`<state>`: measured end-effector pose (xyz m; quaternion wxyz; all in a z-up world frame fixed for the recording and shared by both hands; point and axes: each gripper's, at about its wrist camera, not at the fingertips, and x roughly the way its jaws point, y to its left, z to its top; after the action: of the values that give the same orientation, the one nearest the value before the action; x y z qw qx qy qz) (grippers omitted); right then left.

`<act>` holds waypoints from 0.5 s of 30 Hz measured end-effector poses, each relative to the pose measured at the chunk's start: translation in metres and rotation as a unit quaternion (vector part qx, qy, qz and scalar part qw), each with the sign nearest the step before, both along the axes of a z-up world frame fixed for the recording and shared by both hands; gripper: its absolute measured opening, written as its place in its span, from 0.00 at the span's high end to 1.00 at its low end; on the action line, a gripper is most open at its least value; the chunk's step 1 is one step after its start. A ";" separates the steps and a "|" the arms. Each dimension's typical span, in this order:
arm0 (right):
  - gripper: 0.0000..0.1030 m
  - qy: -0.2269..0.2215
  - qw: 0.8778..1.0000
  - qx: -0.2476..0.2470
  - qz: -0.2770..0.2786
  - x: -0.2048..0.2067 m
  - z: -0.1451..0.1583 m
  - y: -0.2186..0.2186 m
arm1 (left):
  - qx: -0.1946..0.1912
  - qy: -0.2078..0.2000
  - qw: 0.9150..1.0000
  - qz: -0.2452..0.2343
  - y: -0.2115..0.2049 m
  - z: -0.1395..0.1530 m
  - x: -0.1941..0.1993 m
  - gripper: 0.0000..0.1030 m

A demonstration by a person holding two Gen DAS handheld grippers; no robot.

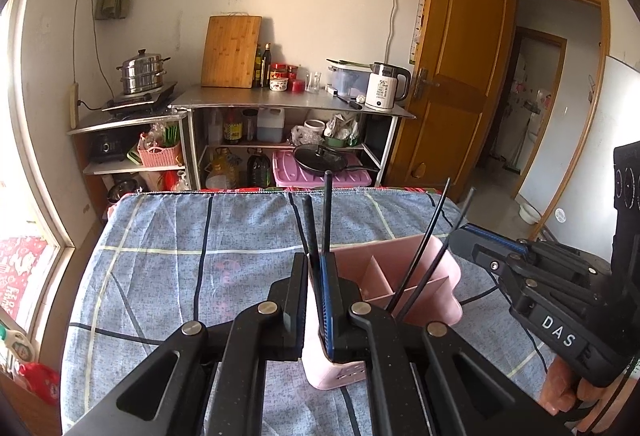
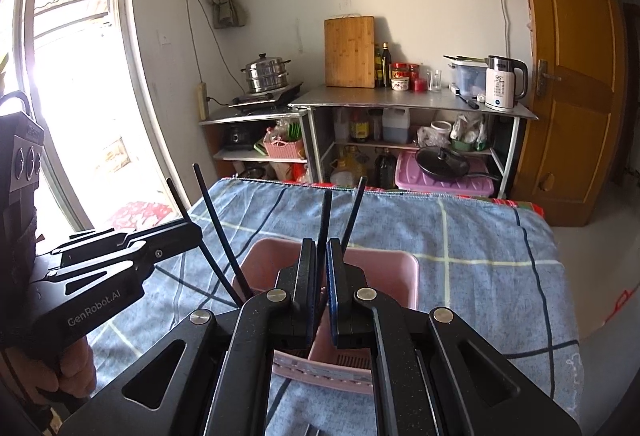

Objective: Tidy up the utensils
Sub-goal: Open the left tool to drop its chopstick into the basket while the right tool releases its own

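Observation:
A pink divided utensil holder (image 1: 452,288) (image 2: 388,276) stands on a table under a blue checked cloth (image 1: 180,276). My left gripper (image 1: 316,260) is shut on a pair of black chopsticks (image 1: 327,212) that stick up above the holder's left end; their lower ends are hidden. My right gripper (image 2: 320,248) is shut on a second pair of black chopsticks (image 2: 325,220) over the holder's middle. In the left wrist view the right gripper (image 1: 460,236) comes in from the right, its chopsticks (image 1: 436,228) slanting down into a compartment. In the right wrist view the left gripper (image 2: 192,232) comes in from the left.
Behind the table stands a metal shelf unit (image 1: 288,100) with a cutting board (image 1: 230,52), a kettle (image 1: 386,84), a steamer pot (image 1: 142,72) and bottles. A wooden door (image 1: 456,56) stands open at the right, and a window (image 2: 72,76) is at the left. A hand (image 2: 68,368) grips the left tool.

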<state>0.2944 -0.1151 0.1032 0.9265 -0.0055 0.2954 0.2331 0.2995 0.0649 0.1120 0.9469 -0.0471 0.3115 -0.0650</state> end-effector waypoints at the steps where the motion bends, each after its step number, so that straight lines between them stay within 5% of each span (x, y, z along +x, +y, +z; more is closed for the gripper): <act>1: 0.94 -0.002 1.000 0.002 0.000 -0.002 0.002 -0.002 | 0.000 -0.002 1.000 0.000 0.000 0.002 -0.001 0.94; 5: 0.89 -0.006 1.000 0.011 -0.005 -0.011 0.007 -0.009 | 0.003 -0.017 1.000 0.002 0.000 0.011 -0.015 0.85; 15: 0.83 -0.026 0.999 0.020 -0.011 -0.055 0.015 -0.028 | 0.000 -0.036 0.999 0.006 -0.001 0.020 -0.067 0.83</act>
<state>0.2392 -0.1431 0.1182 0.9363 0.0100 0.2663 0.2288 0.2323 0.0636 0.1317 0.9578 -0.0462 0.2770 -0.0613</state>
